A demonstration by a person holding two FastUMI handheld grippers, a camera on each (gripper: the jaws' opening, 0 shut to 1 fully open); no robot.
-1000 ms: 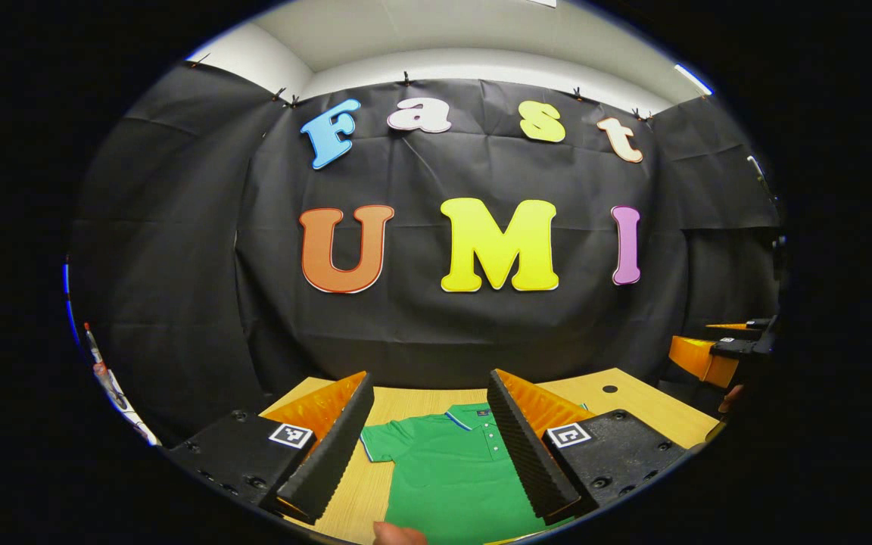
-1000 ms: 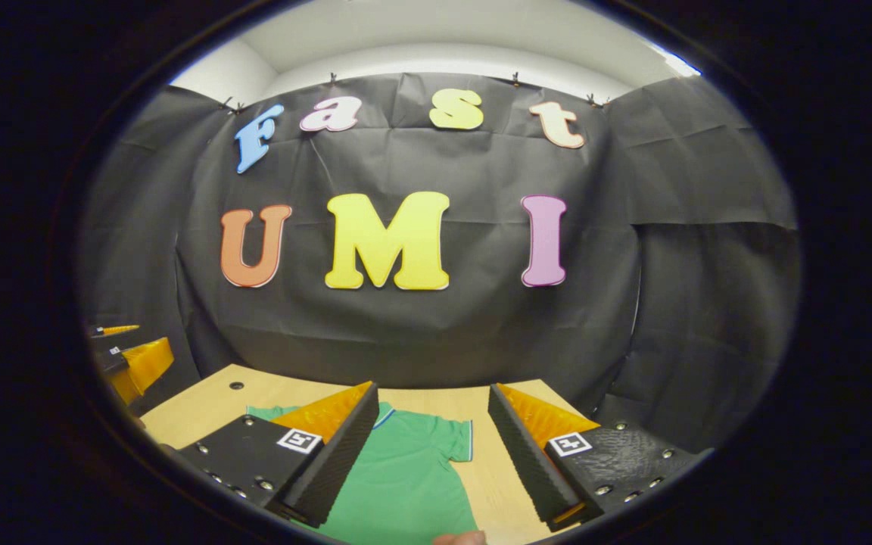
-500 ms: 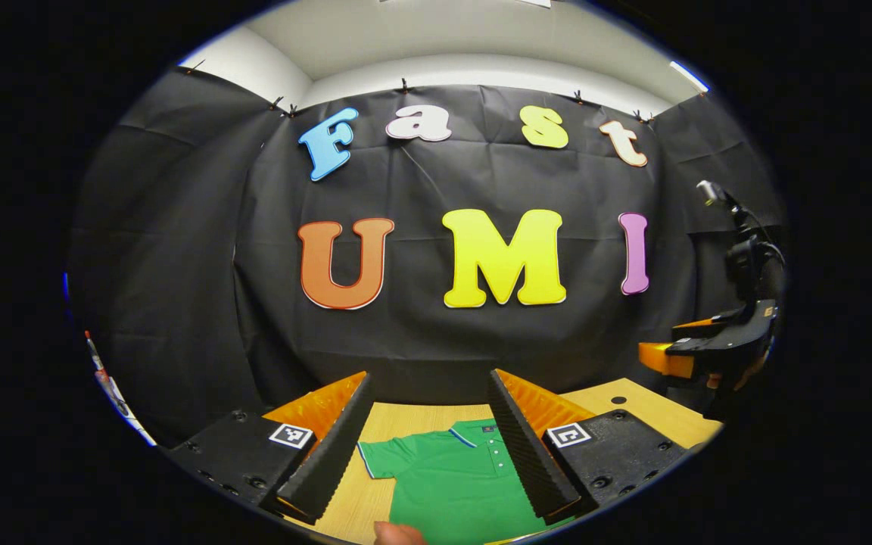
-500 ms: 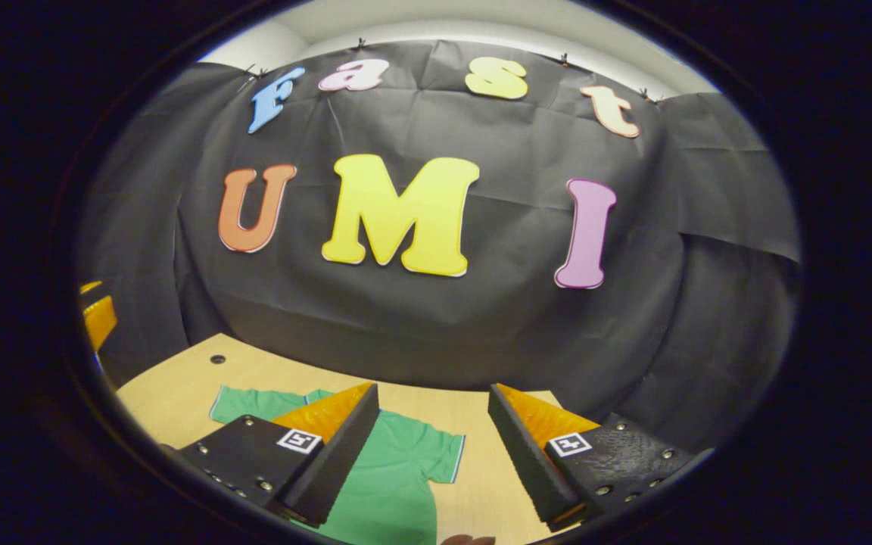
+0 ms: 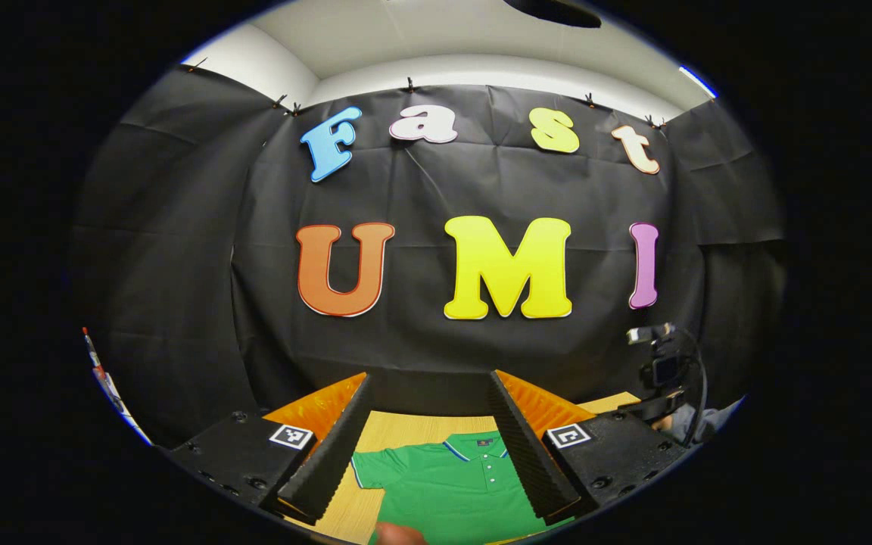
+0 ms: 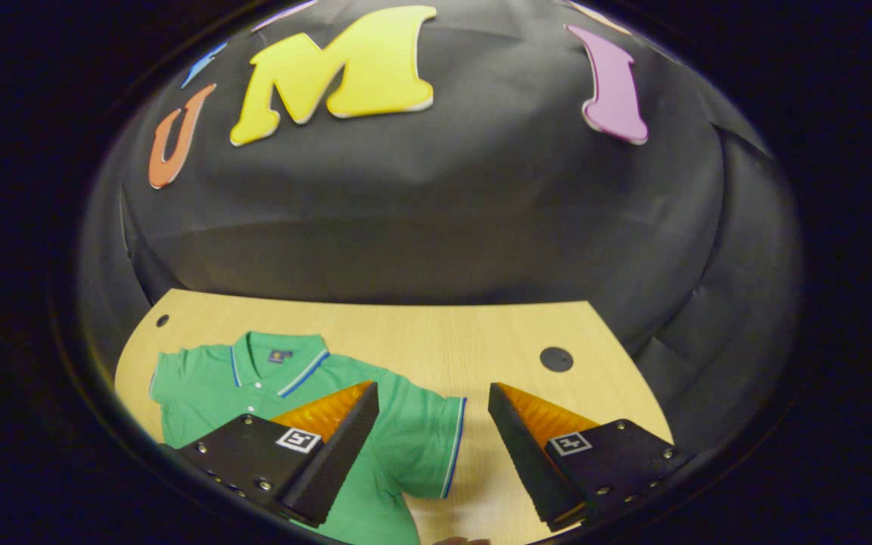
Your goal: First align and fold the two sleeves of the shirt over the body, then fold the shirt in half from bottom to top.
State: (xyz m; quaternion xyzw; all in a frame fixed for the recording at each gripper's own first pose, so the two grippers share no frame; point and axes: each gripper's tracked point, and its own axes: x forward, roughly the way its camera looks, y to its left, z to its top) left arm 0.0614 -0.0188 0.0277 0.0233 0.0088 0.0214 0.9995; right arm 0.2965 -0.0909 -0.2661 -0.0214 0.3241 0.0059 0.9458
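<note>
Green polo shirt [image 6: 254, 378] spread flat and face-up on pale wooden counter [image 6: 436, 333], collar toward the black wall, both short sleeves out to the sides, nothing folded yet. Right sleeve [image 6: 428, 439] lying just ahead of the right gripper [image 6: 433, 435], fingers spread wide, holding nothing, poised above the cloth and angled down at the counter. Left gripper [image 5: 431, 443] likewise released and empty, held higher and more level, framing the collar and the left sleeve [image 5: 372, 465] between its open fingers. Seen from the left gripper view, the right gripper's rig and a bit of the person's sleeve off at the right edge.

Likely step: reaching for the sleeves, the right ahead of the left.

Risks from here: pinching too deep and catching the body layer under the sleeve, so the whole shirt drags and slides off square. Grabbing only the striped cuff edge and losing it mid-fold. Moving one side well before the other, pulling the shirt askew and leaving the sleeves misaligned. Pressing fingers hard into the wood and bunching the knit into wrinkles.
</note>
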